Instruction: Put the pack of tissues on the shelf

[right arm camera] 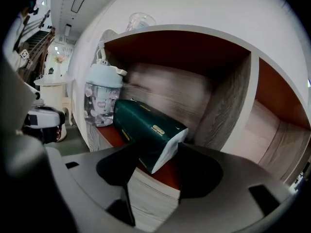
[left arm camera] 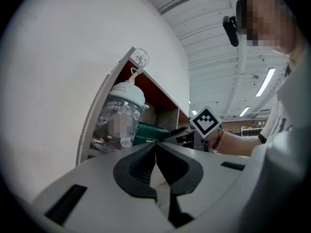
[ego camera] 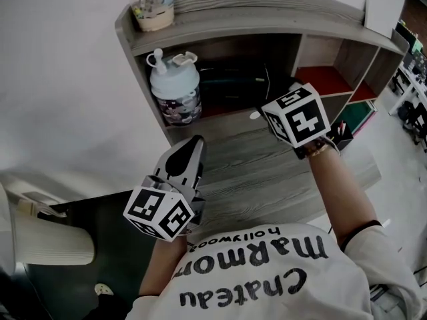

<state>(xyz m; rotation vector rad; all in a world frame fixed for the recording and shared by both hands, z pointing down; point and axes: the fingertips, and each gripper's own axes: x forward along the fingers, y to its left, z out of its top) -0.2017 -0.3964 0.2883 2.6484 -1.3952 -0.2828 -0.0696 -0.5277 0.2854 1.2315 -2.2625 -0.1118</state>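
Observation:
The dark green pack of tissues lies slanted in the shelf's left compartment, its white near end at the front edge of the red floor. My right gripper is shut on that near end, one jaw on each side. From the head view the pack shows dark in the compartment, beyond the right gripper's marker cube. My left gripper is shut with nothing in it, held level over the desk and short of the shelf.
A clear water bottle with a pale lid stands at the compartment's left end, beside the pack. A small basket sits on the shelf top. To the right are further red-floored compartments. A white chair stands at the lower left.

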